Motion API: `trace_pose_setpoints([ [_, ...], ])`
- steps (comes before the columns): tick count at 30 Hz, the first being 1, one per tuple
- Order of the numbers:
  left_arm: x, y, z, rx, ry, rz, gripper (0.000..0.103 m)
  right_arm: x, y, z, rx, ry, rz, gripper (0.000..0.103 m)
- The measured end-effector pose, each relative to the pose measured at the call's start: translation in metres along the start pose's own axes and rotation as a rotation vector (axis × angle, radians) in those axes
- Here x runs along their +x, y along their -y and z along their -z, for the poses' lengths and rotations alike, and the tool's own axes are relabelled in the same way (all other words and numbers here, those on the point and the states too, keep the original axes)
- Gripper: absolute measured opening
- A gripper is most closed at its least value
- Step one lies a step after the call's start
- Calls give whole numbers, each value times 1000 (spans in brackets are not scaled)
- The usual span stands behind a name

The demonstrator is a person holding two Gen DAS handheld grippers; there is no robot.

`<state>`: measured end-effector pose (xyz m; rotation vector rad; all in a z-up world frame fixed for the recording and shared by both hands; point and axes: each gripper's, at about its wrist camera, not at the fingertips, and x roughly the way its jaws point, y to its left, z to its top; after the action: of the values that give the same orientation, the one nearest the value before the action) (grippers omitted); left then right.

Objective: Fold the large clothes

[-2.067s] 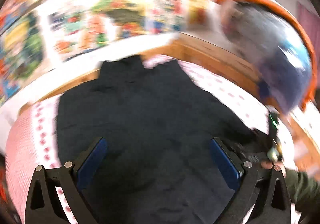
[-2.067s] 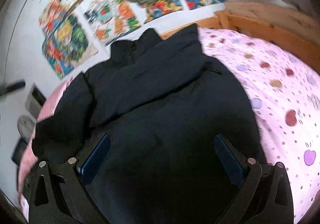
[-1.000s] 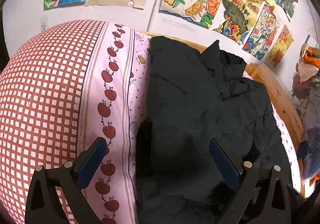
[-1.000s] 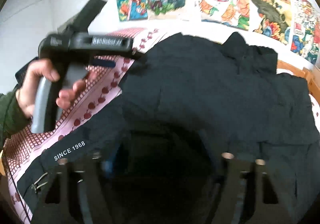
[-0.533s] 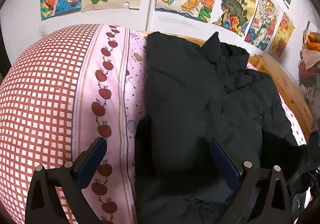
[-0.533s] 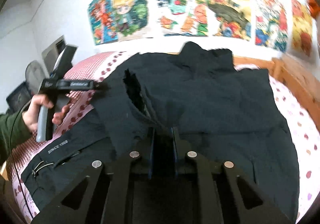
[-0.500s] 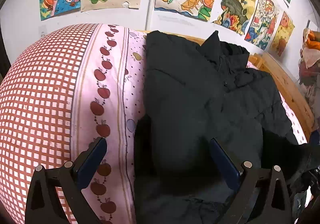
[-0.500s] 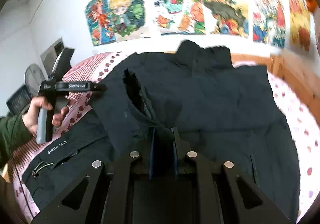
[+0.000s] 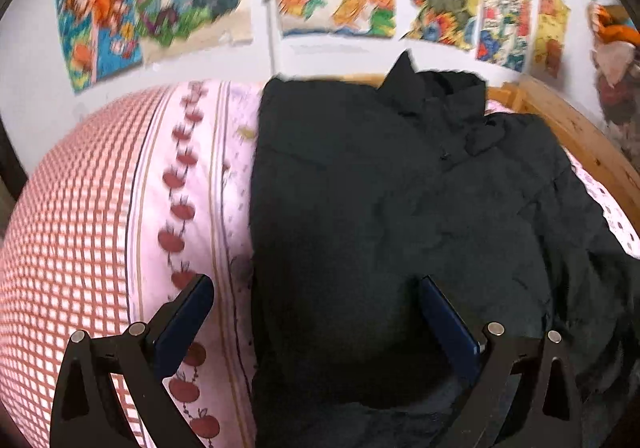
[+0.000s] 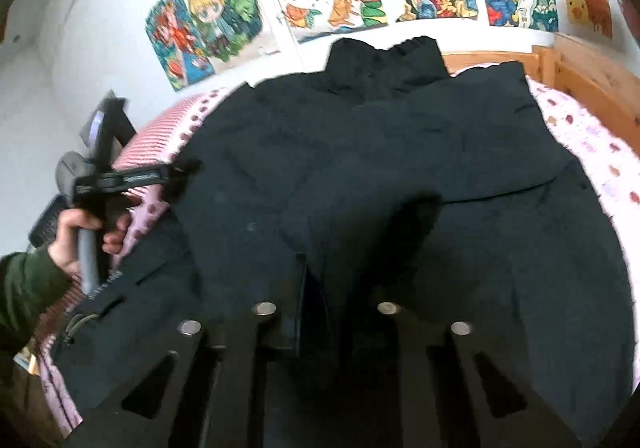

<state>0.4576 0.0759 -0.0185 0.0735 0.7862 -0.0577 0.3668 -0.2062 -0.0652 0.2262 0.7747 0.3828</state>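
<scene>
Left tongs (image 9: 312, 304) gape wide, right tongs (image 10: 320, 312) pinched nearly together, both angled downward

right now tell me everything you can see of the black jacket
The black jacket is a bulky, matte, padded-looking garment spread flat on the pink apple-print bedsheet, collar toward the postered wall. A small white print marks its near left edge, beside a cord. The right gripper is shut on a fold of its fabric near the hem; the left gripper hangs open over its left edge.
</scene>
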Motion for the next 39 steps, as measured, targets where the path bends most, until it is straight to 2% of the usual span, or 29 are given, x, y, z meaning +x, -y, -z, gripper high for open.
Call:
trace_pose_setpoints([
  [4,-16,19,-6,69,79,17,103,-16,12,-29,-52,39,81,13],
  [8,-15,44,-14,127,88,25,103,-27,27,-69,-108,97,190,13],
  [12,0,66,-20,162,68,21,103,-22,43,-100,-130,119,272,13],
  [15,17,73,-23,141,27,30,103,-11,57,-111,-128,129,330,13],
  [18,38,73,-23,94,-21,47,103,2,74,-115,-78,122,345,13],
  [20,46,70,-20,63,-43,60,103,15,87,-112,-43,100,366,21],
  [22,47,67,-17,45,-33,68,103,21,94,-106,-35,93,403,41],
  [23,46,66,-17,42,-21,73,103,22,98,-103,-31,100,446,48],
  [24,43,66,-17,38,-1,80,103,21,101,-100,-26,123,497,58],
  [25,38,65,-16,34,22,93,103,19,102,-98,-24,148,530,64],
  [27,32,67,-18,34,69,107,103,18,102,-96,-32,188,549,64],
  [29,31,70,-19,43,92,108,103,20,99,-96,-53,201,525,64],
  [32,48,78,-19,69,41,62,103,40,87,-97,-138,156,480,64],
  [35,73,84,-11,86,-46,12,103,68,79,-92,-220,75,500,64],
  [38,82,85,-6,81,-44,8,103,89,87,-85,-214,37,509,68],
  [39,84,86,-5,84,-38,5,103,91,90,-84,-201,39,509,74],
])
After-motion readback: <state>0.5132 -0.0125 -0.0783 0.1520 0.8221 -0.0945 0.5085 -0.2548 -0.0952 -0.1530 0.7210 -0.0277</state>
